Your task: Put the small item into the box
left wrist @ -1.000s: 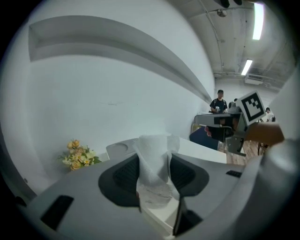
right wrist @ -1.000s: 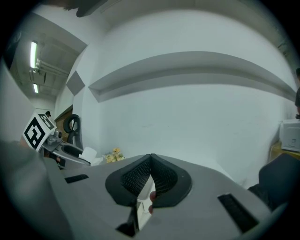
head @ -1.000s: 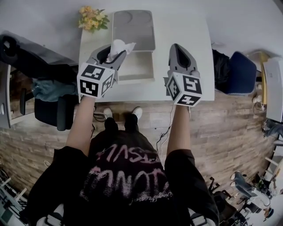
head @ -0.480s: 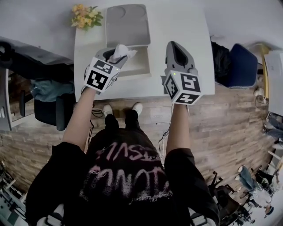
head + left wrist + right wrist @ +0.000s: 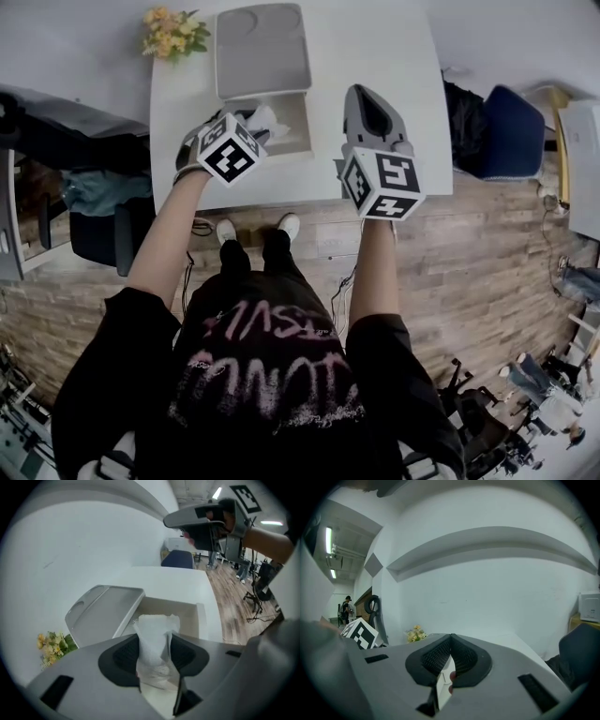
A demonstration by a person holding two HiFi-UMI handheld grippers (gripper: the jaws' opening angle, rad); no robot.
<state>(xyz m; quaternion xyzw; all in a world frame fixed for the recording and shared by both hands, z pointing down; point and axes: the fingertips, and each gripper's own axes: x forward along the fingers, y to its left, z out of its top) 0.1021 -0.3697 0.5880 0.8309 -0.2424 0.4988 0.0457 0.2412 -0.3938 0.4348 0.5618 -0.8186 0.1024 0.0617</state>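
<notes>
My left gripper (image 5: 251, 127) is shut on a white crumpled small item (image 5: 266, 116), which hangs over the near left part of the open box (image 5: 310, 127). In the left gripper view the item (image 5: 154, 625) stands pinched between the two dark pads of the left gripper (image 5: 154, 638). The box's pale inside (image 5: 180, 611) lies just beyond, with its grey lid (image 5: 103, 613) tipped back to the left. My right gripper (image 5: 362, 94) hovers to the right of the box, shut with nothing in it. Its pads meet at the tips in the right gripper view (image 5: 450, 637).
The box sits on a white table (image 5: 394, 56) against a white wall. Yellow flowers (image 5: 169, 28) stand at the table's back left corner. A blue chair (image 5: 511, 131) is to the right, and a dark chair (image 5: 103, 225) to the left. The floor is wood.
My left gripper has moved forward and right with the item, from the box's left edge to over its opening, and tipped downward. The right gripper has barely moved.
</notes>
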